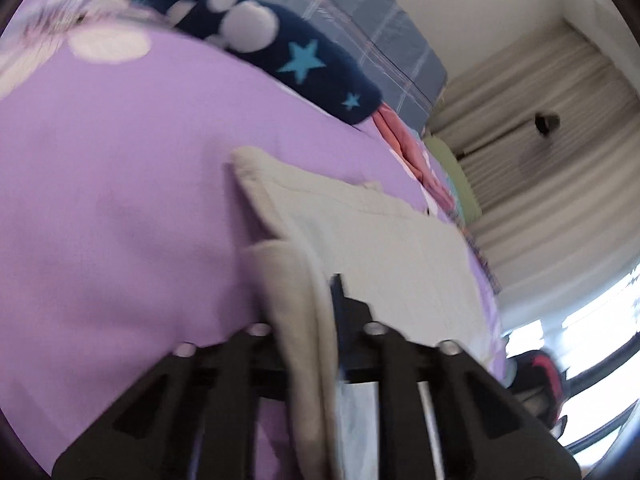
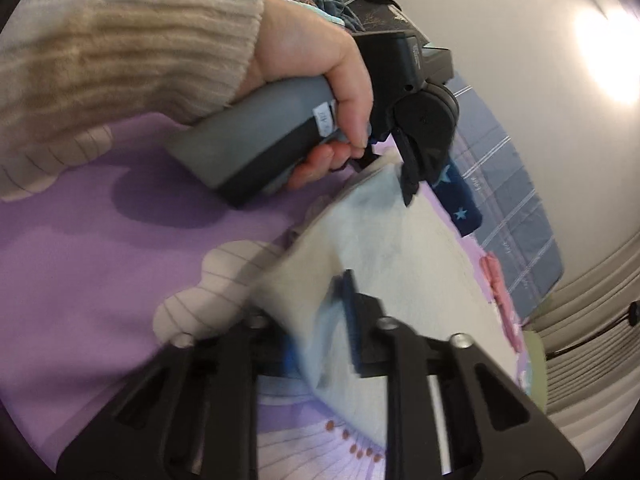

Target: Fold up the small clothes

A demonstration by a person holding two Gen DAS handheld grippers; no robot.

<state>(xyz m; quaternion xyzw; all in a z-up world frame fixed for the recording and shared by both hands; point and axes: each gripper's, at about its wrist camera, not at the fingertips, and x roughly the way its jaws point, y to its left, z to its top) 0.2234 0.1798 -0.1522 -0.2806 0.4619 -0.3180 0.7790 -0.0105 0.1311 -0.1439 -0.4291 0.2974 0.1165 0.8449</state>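
Both pictures are blurred near the fingers, and the cream cloth (image 1: 360, 236) hides the left finger of each gripper, so its edges are hard to make out there. The left gripper (image 1: 316, 316) is closed on a folded edge of the cloth, which lies on the purple bed sheet (image 1: 120, 200), with a dark blue sock with stars (image 1: 280, 56) farther back. The right gripper (image 2: 320, 312) is closed on another edge of the same cloth, lifted off the bed, and a hand (image 2: 316, 64) in a knitted sleeve (image 2: 120, 40) holds the left gripper.
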